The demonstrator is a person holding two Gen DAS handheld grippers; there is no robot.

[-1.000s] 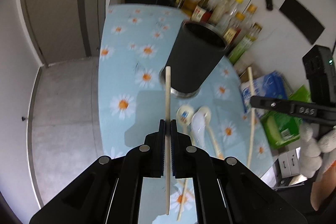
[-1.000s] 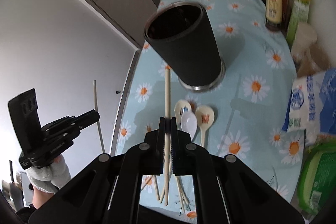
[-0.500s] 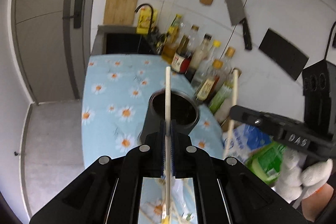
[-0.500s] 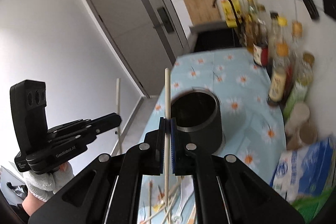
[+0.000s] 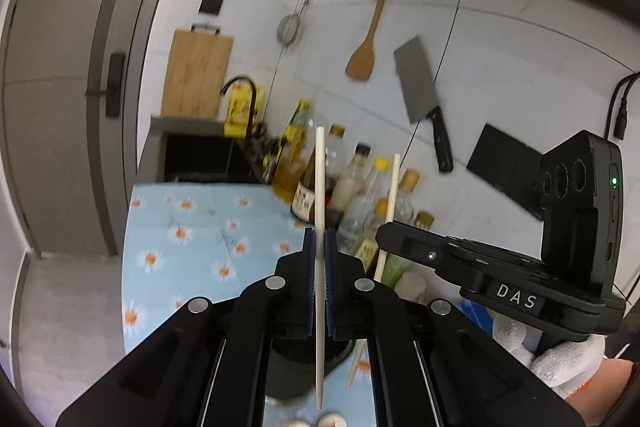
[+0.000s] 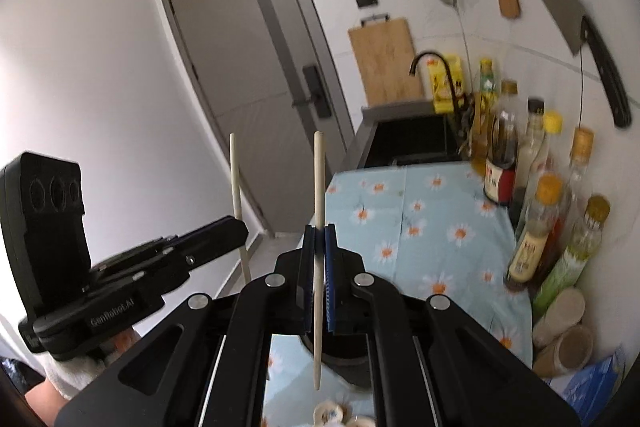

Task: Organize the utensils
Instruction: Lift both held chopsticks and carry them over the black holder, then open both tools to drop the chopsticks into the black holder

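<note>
My left gripper [image 5: 319, 239] is shut on a pale chopstick [image 5: 319, 187] that stands upright. My right gripper [image 6: 319, 237] is shut on a second pale chopstick [image 6: 319, 183], also upright. Each gripper shows in the other's view: the right one [image 5: 394, 233] with its chopstick [image 5: 393, 183], the left one [image 6: 236, 227] with its chopstick [image 6: 237, 179]. The black utensil cup [image 5: 304, 367] sits below the fingers, mostly hidden; it also shows in the right wrist view [image 6: 348, 355]. Both chopsticks' lower tips hang over the cup. White spoons [image 6: 332, 413] lie on the daisy-print table [image 6: 432, 227].
Oil and sauce bottles [image 6: 532, 227] line the table's right side along the wall. A sink [image 6: 408, 139] lies beyond the table. A cleaver [image 5: 420, 95], a wooden spatula [image 5: 366, 47], a strainer and a cutting board [image 5: 196, 71] hang on the wall.
Both grippers have tilted up from looking down at the table to looking level. The chopsticks now stand upright over the cup, which has dropped below the fingers.
</note>
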